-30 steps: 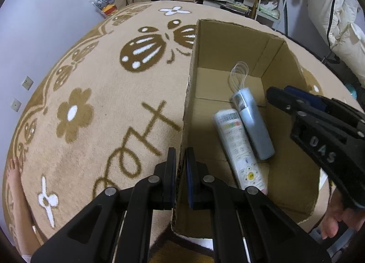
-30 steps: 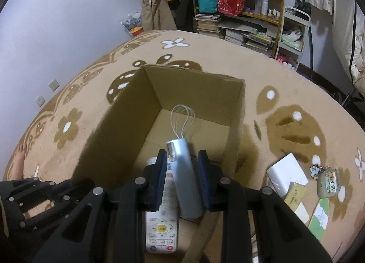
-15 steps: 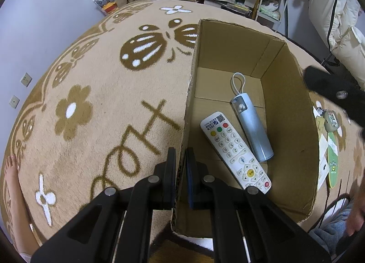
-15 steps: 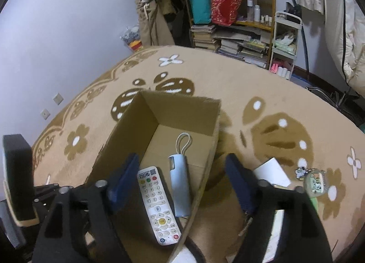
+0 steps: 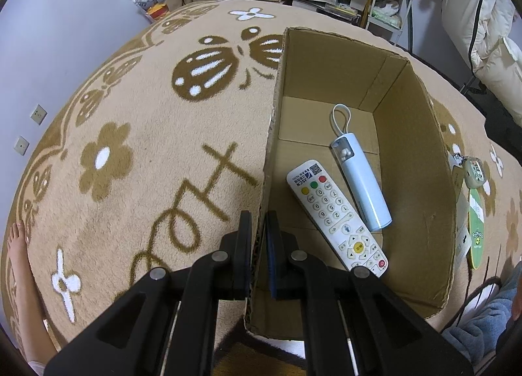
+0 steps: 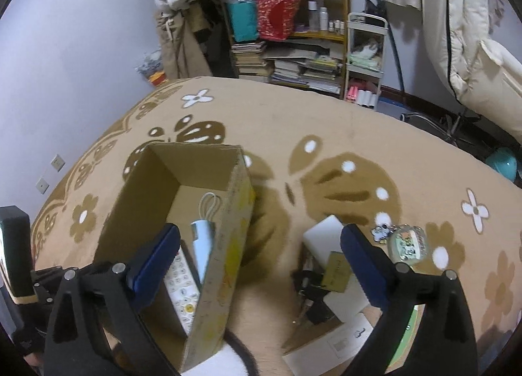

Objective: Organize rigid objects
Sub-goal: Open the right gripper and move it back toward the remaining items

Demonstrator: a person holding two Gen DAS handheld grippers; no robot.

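Note:
An open cardboard box point(image 5: 421, 164) stands on the patterned carpet. A white remote point(image 5: 336, 216) and a light blue tube with a loop point(image 5: 362, 180) lie side by side on its floor. My left gripper point(image 5: 258, 216) is shut on the box's left wall near the front corner. My right gripper point(image 6: 261, 232) hovers above the box's right wall point(image 6: 228, 245), its jaws opening wide with nothing gripped. In the right wrist view the remote point(image 6: 181, 288) and the tube point(image 6: 200, 245) show past the left finger.
Right of the box on the carpet lie a white block point(image 6: 326, 235), a gold card point(image 6: 336, 271), a keychain point(image 6: 407, 245), black clips point(image 6: 310, 281) and papers. A round green card point(image 5: 476, 226) lies there too. A bare foot point(image 5: 16, 245) rests at the carpet's left edge; shelves stand behind.
The right gripper let go of the blue tube, opened wide and drew back up and to the right, out of the box. The tube now lies beside the remote. The left gripper held still.

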